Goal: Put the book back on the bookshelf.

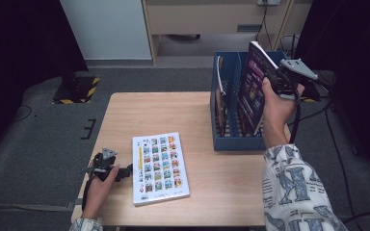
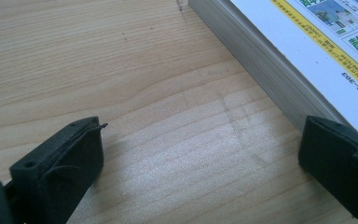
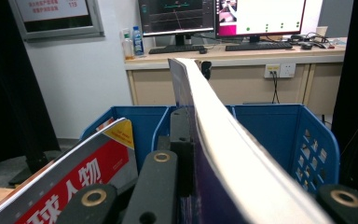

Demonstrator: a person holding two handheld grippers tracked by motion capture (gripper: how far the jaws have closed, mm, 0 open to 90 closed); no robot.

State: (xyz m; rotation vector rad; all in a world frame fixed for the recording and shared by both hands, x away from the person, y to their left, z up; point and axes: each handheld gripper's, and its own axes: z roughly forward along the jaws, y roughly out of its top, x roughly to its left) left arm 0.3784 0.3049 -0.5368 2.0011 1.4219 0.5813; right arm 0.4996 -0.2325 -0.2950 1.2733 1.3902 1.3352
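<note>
Underneath everything sits a pale wooden rectangular table (image 1: 197, 115) on grey carpet, with dark curtains at both sides and a beige desk front beyond. A black base with yellow-and-black hazard stripes (image 1: 77, 90) stands on the floor off the table's far left corner.

At the table's far right stands a blue perforated plastic file rack (image 1: 238, 139) with upright dividers. One book with a red-and-white cover (image 3: 74, 172) leans in its left compartment. The right gripper (image 1: 282, 79), held up over the rack, is clamped on a thin dark purple-covered book (image 1: 251, 91); its jaws are nearly closed with the book pinched between them. The book stands roughly upright, tilted a little, with its lower part down inside a compartment to the right of the leaning one.

Lying flat near the table's front edge is a thick white-covered book printed with a grid of small coloured pictures (image 1: 159, 166). The left gripper (image 1: 125, 172) rests low on the table just beside that book's left edge, jaws spread wide with nothing between them.

From the right gripper view come things the high view leaves out: two computer monitors (image 3: 223, 16), keyboards and a plastic bottle on the beige desk. From the left gripper view comes the thick book's grey page edge (image 2: 265, 70), with one jaw right against its corner.
</note>
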